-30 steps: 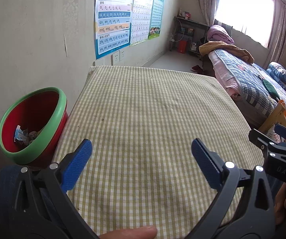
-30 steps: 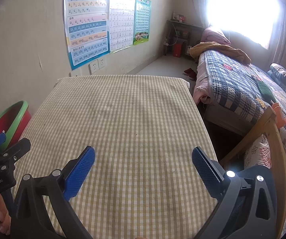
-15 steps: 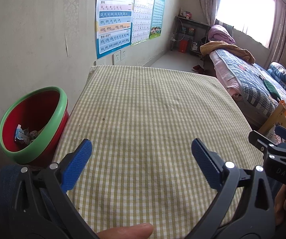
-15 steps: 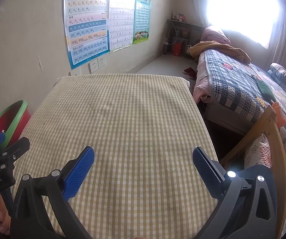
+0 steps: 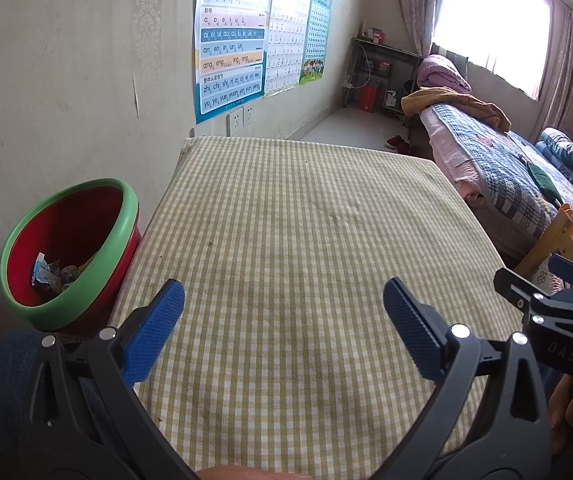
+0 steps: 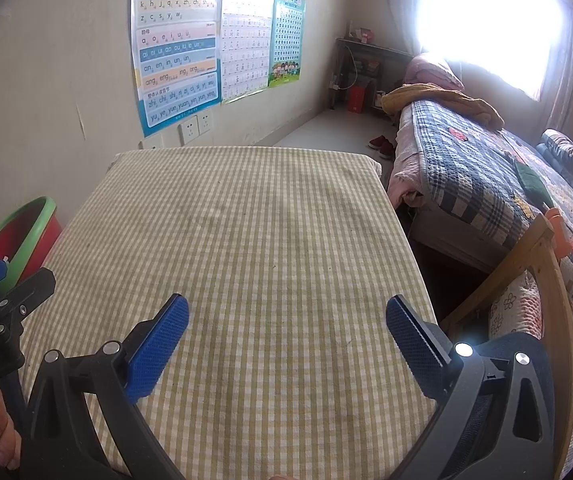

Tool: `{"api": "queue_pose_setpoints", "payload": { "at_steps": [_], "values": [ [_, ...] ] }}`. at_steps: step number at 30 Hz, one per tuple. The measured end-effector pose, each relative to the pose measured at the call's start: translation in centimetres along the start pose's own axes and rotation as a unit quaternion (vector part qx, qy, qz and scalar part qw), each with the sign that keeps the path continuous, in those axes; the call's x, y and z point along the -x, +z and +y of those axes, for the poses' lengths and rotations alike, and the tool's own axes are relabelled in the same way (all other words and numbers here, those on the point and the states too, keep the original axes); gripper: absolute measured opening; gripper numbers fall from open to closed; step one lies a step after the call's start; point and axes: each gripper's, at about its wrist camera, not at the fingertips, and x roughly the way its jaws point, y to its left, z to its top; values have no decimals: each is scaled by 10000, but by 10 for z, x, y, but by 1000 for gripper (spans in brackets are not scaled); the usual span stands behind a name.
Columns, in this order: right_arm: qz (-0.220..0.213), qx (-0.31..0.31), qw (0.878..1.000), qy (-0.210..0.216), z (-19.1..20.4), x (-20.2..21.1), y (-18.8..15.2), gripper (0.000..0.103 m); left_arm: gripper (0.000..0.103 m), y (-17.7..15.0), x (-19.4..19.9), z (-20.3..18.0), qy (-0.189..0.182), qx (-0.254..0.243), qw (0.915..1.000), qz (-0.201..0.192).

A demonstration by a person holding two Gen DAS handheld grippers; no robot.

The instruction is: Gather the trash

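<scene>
Trash bin (image 5: 74, 248): red bucket with a green rim, standing on the floor against the wall, just beside the left edge of the table (image 5: 306, 260). Contents: crumpled wrappers (image 5: 48, 276) at the bottom, one blue-and-white piece uppermost, the rest greyish and too small to identify. In the right wrist view only a part of the bin (image 6: 26, 236) shows at the left margin.

Table: covered in a yellow-green and white checked cloth.

Left tongs (image 5: 284, 320): spread wide, blue pads apart, nothing between them, held above the near end of the table.

Right tongs (image 6: 286, 328): spread wide likewise, nothing held, above the near end of the table; its black body also shows at the right margin of the left wrist view.

Surroundings: phonics posters (image 5: 230, 48) on the wall above two wall sockets (image 5: 242, 118); a bed (image 6: 486, 168) with a blue plaid quilt to the right of the table; a bright window (image 5: 494, 24) beyond.
</scene>
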Motion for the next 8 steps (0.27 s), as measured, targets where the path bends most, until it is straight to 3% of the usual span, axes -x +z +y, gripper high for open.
{"api": "queue_pose_setpoints", "payload": {
  "at_steps": [8],
  "values": [
    [17, 1, 10000, -2, 1, 0, 0, 96, 98, 0, -3, 1, 1, 34, 10000, 86]
  ]
}}
